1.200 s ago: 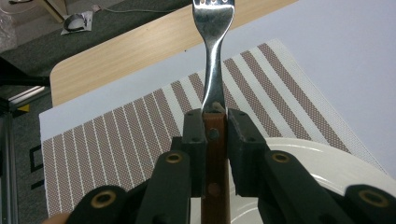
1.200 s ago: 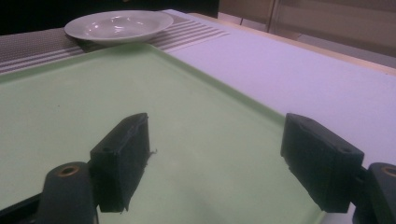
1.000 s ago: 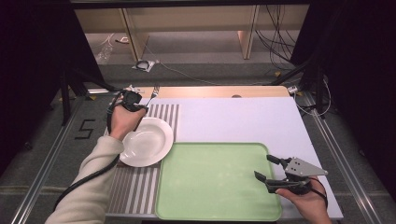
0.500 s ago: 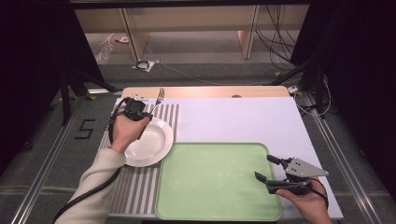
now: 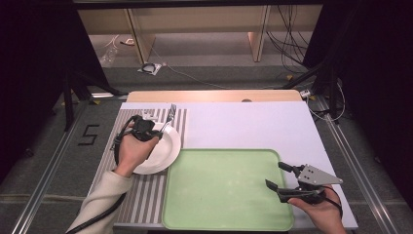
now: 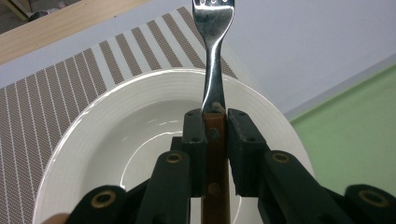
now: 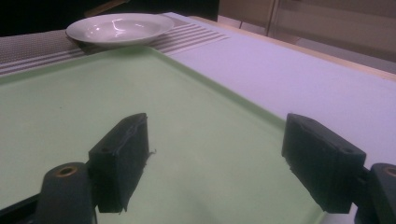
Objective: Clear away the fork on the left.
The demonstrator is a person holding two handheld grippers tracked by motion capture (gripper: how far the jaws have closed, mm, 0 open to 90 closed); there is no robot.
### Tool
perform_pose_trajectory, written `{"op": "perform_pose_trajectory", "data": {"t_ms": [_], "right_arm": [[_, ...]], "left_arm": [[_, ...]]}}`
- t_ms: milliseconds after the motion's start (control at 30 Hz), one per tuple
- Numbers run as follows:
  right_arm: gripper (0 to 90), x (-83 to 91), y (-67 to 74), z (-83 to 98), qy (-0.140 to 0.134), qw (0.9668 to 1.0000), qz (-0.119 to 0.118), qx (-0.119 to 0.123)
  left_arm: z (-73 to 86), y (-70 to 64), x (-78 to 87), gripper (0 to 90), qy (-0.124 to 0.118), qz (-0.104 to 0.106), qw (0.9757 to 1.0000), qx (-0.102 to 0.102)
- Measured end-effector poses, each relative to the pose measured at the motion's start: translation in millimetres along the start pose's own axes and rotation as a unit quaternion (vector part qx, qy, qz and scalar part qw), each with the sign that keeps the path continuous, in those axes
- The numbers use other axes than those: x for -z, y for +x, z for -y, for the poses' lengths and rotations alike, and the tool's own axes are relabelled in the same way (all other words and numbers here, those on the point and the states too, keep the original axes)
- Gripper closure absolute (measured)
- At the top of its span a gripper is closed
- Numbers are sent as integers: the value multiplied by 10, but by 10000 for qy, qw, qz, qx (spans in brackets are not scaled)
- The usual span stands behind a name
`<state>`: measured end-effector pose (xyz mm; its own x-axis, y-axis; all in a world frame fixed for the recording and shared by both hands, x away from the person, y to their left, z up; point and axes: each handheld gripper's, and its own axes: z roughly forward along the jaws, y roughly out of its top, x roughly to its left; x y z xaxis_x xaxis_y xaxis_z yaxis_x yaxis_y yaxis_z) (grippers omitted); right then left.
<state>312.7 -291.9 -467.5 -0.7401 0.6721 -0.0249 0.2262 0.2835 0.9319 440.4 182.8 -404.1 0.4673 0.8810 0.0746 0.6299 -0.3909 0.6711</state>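
Left gripper (image 6: 215,135): mine, jaws pinched on the fork's wooden handle, one pad on each side of it. In the high view it (image 5: 155,130) sits over the plate's 11 o'clock part, under my left hand (image 5: 131,151).
Fork (image 6: 214,56): held in line with the jaws, its metal neck and tines running out past the pads toward 12 o'clock in the left gripper view. In the high view the tines (image 5: 170,113) reach past the plate's far rim, over the striped mat.
Plate (image 6: 116,135): white, shallow, empty, lying under the held fork. In the high view it (image 5: 163,153) rests on the mat, its 3 o'clock rim just beside the tray's near-left corner. In the right gripper view it (image 7: 119,27) shows far off at 11 o'clock.
Mat (image 5: 104,168): grey and white stripes, at the table's 9 o'clock side.
Tray (image 5: 224,195): pale green, empty, at the table's 6 o'clock.
Right gripper (image 7: 217,158): mine too, jaws spread wide with nothing between them, low over the tray. In the high view it (image 5: 278,176) is at the tray's 4 o'clock corner, jaws pointing toward 10 o'clock, in my right hand (image 5: 319,209).
Table (image 5: 253,122): pale sheet over a wooden top.
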Motion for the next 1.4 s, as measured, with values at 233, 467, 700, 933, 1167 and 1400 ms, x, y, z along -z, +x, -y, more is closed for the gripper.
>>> {"op": "perform_pose_trajectory", "data": {"t_ms": [233, 467, 700, 933, 1167, 1400], "right_arm": [[241, -7, 0, 2, -5, 10000, -3, 19], [241, -5, -1, 3, 10, 10000, -6, 15], [241, -3, -4, 5, 13, 10000, -19, 2], [241, -6, -1, 5, 18, 10000, -18, -3], [241, -8, 1, 4, -13, 10000, -12, -7], [241, -6, 2, 2, 23, 10000, -2, 9]], "left_arm": [[55, -68, 68, 776, -22, 57, 10000, 2], [125, -163, 185, 775, -92, 158, 9998, 4], [283, -316, 247, 776, 8, 313, 9995, -73], [413, -458, 292, 775, 124, 442, 9988, -151], [513, -610, 357, 775, 205, 606, 9977, -226], [600, -784, 368, 775, 388, 742, 9959, -351]]}}
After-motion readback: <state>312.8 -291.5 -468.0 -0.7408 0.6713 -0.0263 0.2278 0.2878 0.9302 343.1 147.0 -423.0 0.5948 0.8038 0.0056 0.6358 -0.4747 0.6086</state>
